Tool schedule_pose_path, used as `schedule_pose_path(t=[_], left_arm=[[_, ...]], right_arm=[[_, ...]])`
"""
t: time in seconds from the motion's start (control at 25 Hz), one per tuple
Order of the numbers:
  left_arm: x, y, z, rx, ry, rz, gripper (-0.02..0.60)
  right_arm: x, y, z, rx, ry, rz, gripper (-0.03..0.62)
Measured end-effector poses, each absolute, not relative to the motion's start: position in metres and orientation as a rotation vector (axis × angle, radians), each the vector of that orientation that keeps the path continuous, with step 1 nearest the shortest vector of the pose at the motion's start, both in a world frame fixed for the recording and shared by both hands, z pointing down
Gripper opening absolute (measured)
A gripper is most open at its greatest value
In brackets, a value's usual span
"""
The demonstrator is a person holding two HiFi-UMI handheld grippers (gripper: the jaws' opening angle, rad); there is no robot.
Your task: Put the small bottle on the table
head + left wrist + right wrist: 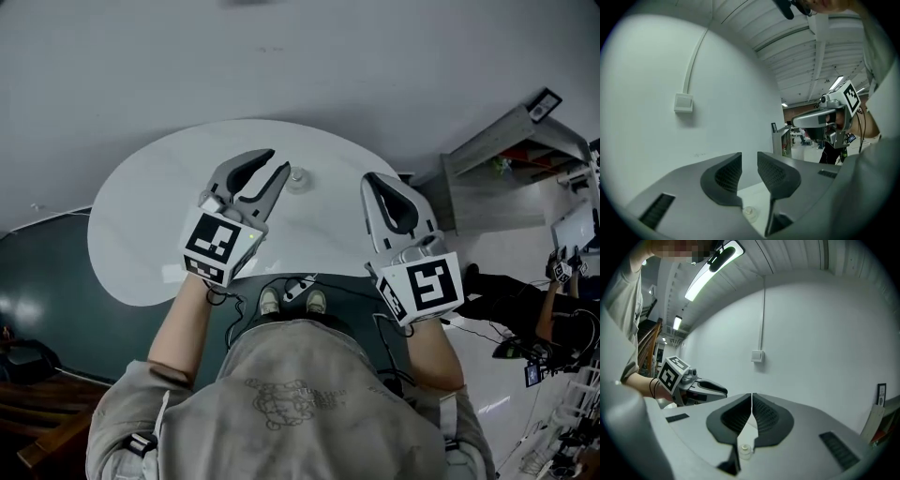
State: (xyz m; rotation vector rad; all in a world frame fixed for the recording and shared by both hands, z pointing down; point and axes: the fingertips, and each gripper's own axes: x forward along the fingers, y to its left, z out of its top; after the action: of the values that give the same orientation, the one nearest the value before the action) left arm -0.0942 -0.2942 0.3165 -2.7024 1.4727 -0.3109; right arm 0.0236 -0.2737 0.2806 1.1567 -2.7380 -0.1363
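From the head view, the left gripper (275, 166) and the right gripper (373, 180) are held side by side above the round white table (141, 216). The small bottle (298, 178) stands on the table between them, just beyond the left gripper's tips. In the left gripper view, the left gripper (749, 164) has its jaws a narrow gap apart with nothing in the gap. The small bottle (750, 213) shows far below that gap, upright on the table (754, 192). It is clear, and I cannot tell what, if anything, is inside. In the right gripper view, the right gripper (751, 397) has its jaws closed tip to tip and holds nothing. The small bottle (744, 450) sits well below its pads.
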Motion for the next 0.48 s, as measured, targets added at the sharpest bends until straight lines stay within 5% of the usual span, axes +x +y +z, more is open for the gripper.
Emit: schedule_pose_path(t=[0.48], left_arm=[[-0.118,-0.225,0.291,-2.629,1.597,-0.190,0.049]], right_arm=[[0.020,-0.215,0.247,1.105,-2.767,-0.290,0.029]])
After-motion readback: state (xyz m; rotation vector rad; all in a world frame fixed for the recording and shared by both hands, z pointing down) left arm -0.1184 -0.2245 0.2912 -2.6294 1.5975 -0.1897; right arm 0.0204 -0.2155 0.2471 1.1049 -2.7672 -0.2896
